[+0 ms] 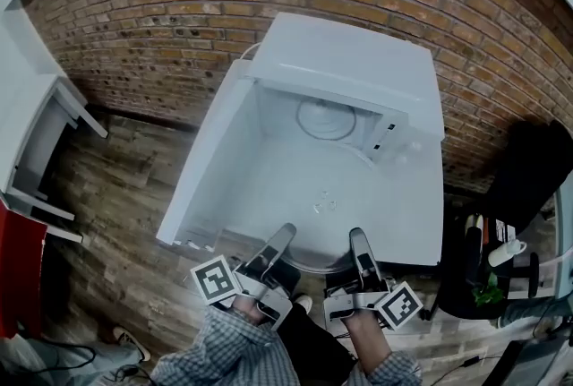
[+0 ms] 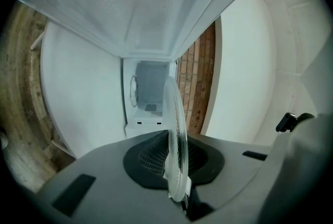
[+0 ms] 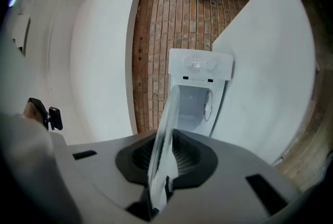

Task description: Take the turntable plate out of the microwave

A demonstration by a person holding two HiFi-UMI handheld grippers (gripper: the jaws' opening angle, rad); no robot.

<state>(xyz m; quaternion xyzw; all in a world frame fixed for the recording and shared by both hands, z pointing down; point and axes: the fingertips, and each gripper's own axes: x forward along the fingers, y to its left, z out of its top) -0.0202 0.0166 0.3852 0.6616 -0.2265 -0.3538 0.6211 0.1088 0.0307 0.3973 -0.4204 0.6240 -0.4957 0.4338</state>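
My left gripper (image 2: 178, 186) and right gripper (image 3: 157, 186) each pinch the rim of the clear turntable plate (image 2: 176, 124), which both gripper views show edge-on between my pads. Only the head view shows it lying flat between both grippers, over the white tabletop (image 1: 421, 223) in front of the microwave (image 1: 349, 62). The door (image 1: 210, 165) hangs open at left, the roller ring (image 1: 327, 118) lies in the cavity, a brick wall (image 1: 179, 17) stands behind and a black chair (image 1: 528, 169) at right.
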